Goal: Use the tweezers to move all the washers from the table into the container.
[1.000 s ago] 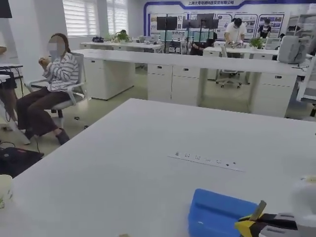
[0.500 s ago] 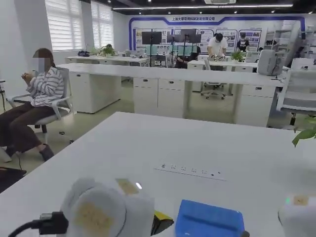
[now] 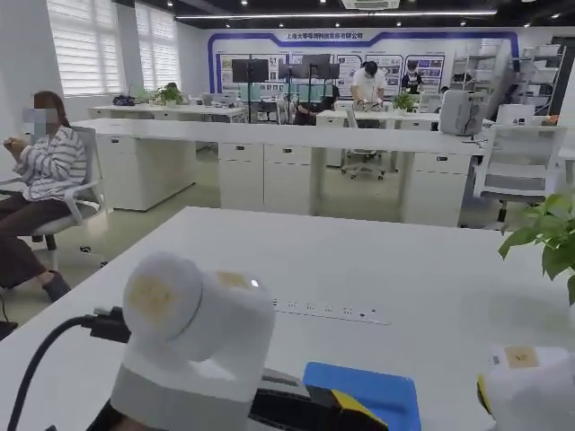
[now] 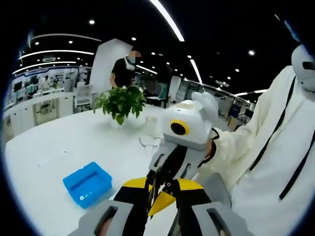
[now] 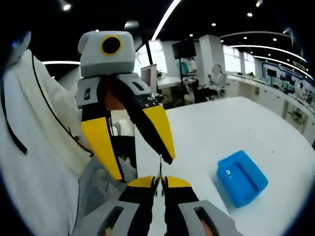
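Tweezers (image 5: 160,169), thin and probably slippery, sit clamped between the closed fingers of your right gripper (image 5: 158,182), just beside the parted, empty fingers of your left gripper (image 5: 143,169); grip them mid-length so they cannot twist.

The left gripper (image 3: 355,413) has risen into the head view (lower left), its jaws now overlapping the container (image 3: 391,393)

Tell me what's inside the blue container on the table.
In the left gripper view the blue container shows a shallow blue recess. No washers can be made out inside, but things that small would be hard to tell, and its near wall covers part of the floor.
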`<move>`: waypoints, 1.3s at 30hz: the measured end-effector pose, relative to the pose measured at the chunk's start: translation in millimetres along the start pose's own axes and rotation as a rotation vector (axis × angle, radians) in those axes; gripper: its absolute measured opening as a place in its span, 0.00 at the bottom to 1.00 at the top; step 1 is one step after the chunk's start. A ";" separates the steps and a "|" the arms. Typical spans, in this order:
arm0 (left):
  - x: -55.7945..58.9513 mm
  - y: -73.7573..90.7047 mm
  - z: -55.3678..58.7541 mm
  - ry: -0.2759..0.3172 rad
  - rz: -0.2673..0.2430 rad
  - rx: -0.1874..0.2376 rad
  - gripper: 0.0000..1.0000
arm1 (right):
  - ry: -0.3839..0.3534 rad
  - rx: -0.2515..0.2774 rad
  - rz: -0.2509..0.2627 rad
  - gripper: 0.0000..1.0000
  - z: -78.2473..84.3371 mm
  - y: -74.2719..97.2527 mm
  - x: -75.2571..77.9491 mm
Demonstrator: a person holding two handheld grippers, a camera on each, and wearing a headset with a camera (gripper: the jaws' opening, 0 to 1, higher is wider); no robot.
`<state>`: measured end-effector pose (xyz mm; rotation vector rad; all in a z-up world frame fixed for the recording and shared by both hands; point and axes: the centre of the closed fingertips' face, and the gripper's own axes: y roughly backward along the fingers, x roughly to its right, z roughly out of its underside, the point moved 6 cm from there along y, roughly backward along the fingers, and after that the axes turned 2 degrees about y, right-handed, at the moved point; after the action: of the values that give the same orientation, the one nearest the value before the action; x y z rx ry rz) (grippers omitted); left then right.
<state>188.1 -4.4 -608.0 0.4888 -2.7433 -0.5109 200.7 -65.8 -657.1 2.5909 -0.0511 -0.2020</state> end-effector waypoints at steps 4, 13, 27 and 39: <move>1.4 -2.9 0.9 0.023 0.058 -0.007 0.16 | 0.035 -0.034 -0.045 0.04 1.5 0.2 -7.5; 2.0 -8.6 4.8 -0.017 0.138 -0.044 0.00 | 0.054 -0.075 -0.114 0.03 9.2 -3.6 -15.6; -10.7 1.0 -9.2 -0.038 0.129 -0.001 0.00 | -0.015 0.049 -0.086 0.08 7.4 6.4 0.5; -12.8 7.8 -21.4 -0.017 0.150 0.050 0.00 | -0.014 0.034 -0.093 0.10 17.0 3.3 -4.0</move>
<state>205.0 1.1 -588.9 0.2878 -2.7870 -0.4114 194.1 -77.0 -669.2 2.6280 0.0610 -0.2551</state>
